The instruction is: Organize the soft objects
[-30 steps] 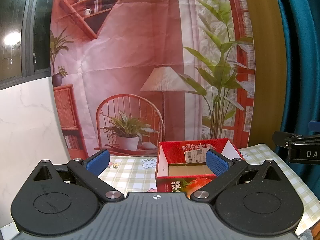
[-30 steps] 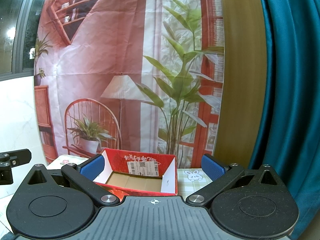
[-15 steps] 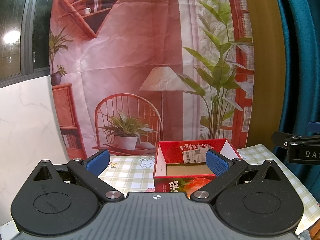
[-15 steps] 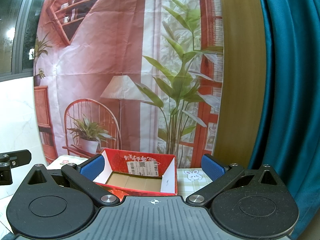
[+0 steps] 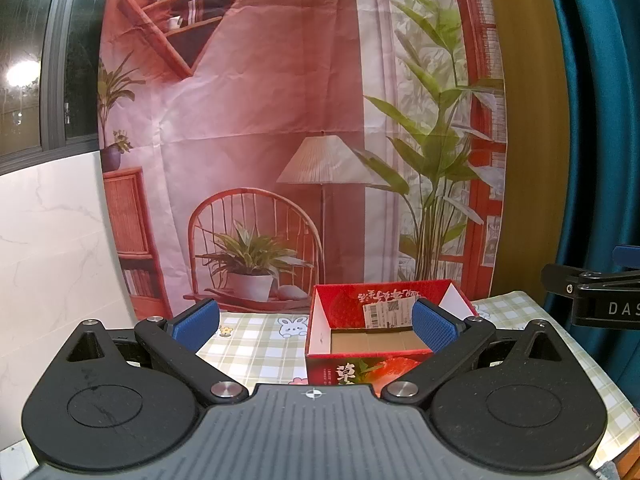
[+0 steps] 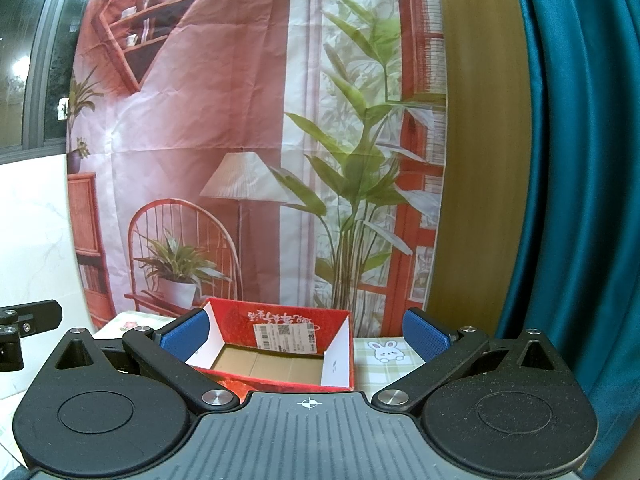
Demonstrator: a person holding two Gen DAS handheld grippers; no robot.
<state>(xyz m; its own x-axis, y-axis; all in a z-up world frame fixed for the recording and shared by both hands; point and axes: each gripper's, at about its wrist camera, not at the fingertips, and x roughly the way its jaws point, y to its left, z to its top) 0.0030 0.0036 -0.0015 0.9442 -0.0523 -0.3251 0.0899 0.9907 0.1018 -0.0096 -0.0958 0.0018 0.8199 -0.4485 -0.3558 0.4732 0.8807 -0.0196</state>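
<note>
One printed backdrop [image 5: 280,120] hangs behind one bench [image 5: 256,348] with a checked cloth. One red box [image 5: 372,368] sits on it, open-topped and bare inside; no soft objects are in view. Two grippers hover before it, left gripper [image 5: 316,322] and right gripper [image 6: 306,334], both spread wide and holding nothing. Since a second ago, the left view has drifted slightly; the right matches.

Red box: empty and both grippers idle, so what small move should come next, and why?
Probably tilt a wrist camera down to find a soft object. The red box shows only bare cardboard inside, the left gripper and right gripper are open and hold nothing, and no soft item is visible.
</note>
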